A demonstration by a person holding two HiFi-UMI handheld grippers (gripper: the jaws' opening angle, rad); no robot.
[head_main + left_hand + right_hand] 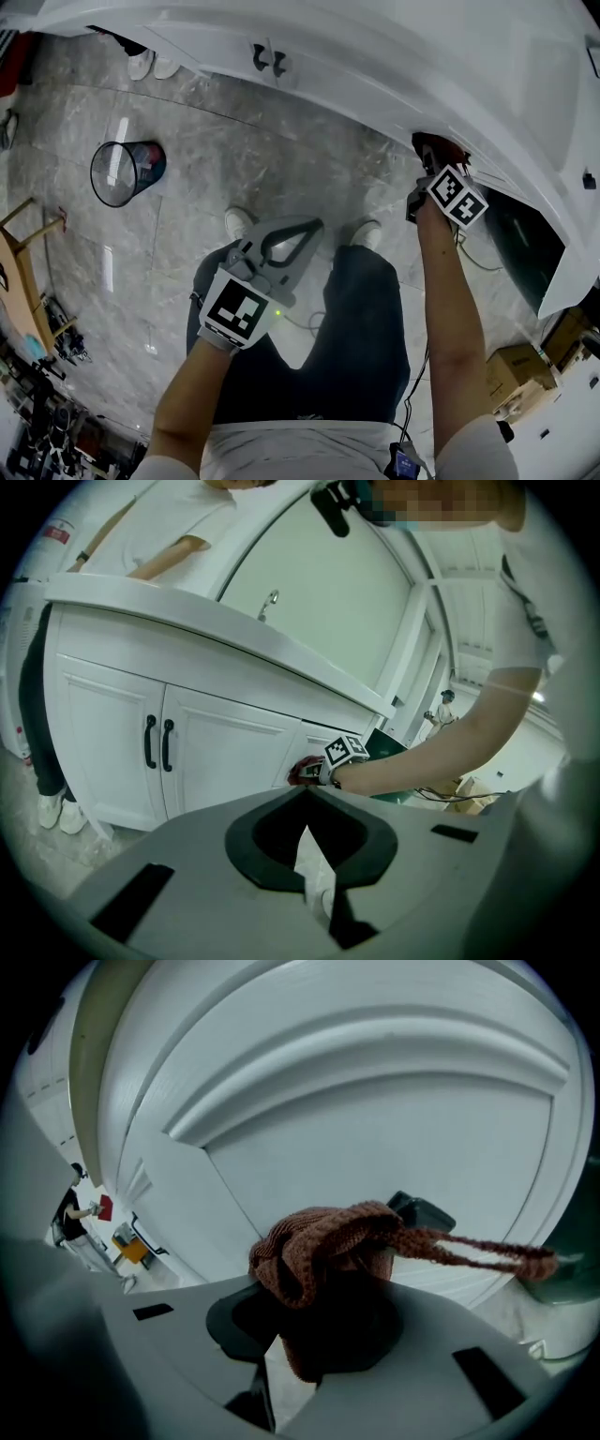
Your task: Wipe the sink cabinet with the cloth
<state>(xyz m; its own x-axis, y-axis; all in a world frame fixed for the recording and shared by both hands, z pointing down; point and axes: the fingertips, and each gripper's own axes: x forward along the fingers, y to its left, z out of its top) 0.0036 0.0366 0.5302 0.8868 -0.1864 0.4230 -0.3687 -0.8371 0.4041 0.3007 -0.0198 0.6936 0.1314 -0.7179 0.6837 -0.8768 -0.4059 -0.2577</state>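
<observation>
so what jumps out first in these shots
The reddish-brown cloth bunched in the right gripper, held close to the white cabinet door, draws the eye first. The left gripper hangs shut and empty over the person's legs. A black mesh bin stands on the marble floor at the head view's left.

Under you: glossy grey marbled floor [234, 141].
Landmark: black mesh waste bin [128, 172], standing on that floor.
At the bin: a white streak of light glare [120, 136].
Left of the bin, nearer you: wooden frame [23, 272], then dark cluttered gear [37, 412].
Far right of the bin: cardboard boxes [517, 370].
</observation>
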